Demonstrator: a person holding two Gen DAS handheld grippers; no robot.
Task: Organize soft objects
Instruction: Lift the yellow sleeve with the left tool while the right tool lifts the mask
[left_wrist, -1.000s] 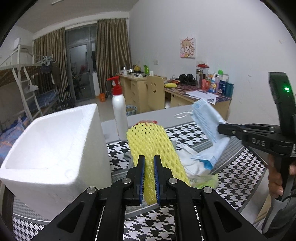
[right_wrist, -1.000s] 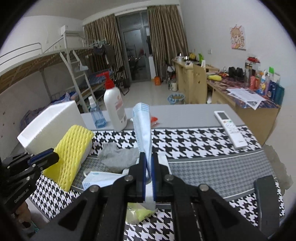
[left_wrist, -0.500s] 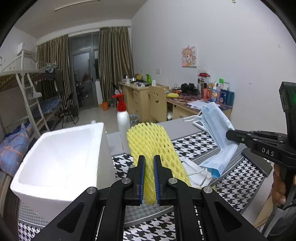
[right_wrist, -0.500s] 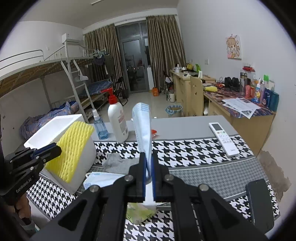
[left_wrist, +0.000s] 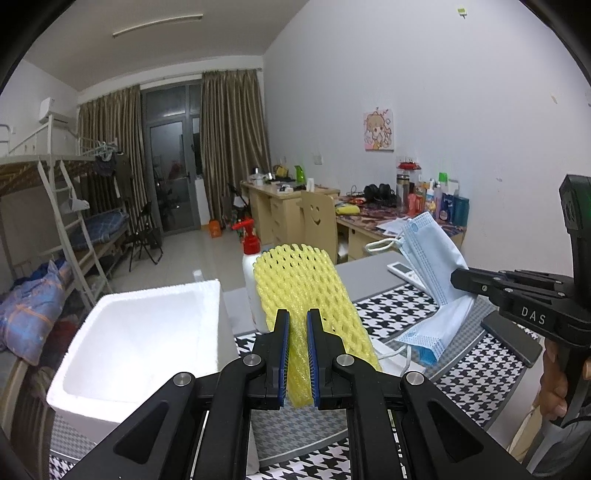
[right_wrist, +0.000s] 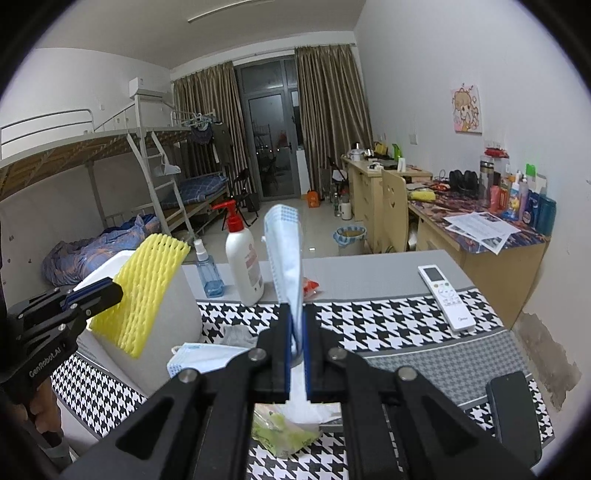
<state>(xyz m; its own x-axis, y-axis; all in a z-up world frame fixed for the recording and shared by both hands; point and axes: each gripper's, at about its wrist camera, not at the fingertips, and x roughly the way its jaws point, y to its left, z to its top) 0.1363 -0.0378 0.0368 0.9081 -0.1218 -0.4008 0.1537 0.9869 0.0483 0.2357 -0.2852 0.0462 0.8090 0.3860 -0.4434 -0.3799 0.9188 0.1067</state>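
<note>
My left gripper (left_wrist: 295, 321) is shut on a yellow foam net sleeve (left_wrist: 306, 284) and holds it in the air just right of the open white foam box (left_wrist: 147, 332). The sleeve (right_wrist: 144, 288) and the left gripper (right_wrist: 110, 290) also show in the right wrist view, in front of the box (right_wrist: 181, 314). My right gripper (right_wrist: 295, 317) is shut on a light blue face mask (right_wrist: 286, 243), held upright above the table. The mask (left_wrist: 432, 266) and right gripper (left_wrist: 458, 280) show at the right of the left wrist view.
On the houndstooth tablecloth (right_wrist: 369, 325) lie another blue mask (right_wrist: 203, 360), a grey cloth (right_wrist: 236, 334), a green plastic bag (right_wrist: 284, 435), a remote (right_wrist: 447, 295) and a black phone (right_wrist: 515, 413). A pump bottle (right_wrist: 243, 266) and a spray bottle (right_wrist: 208, 269) stand behind.
Both grippers have risen with their loads. The box now shows from above, with its inside in view. The yellow sleeve has moved closer to the box.
</note>
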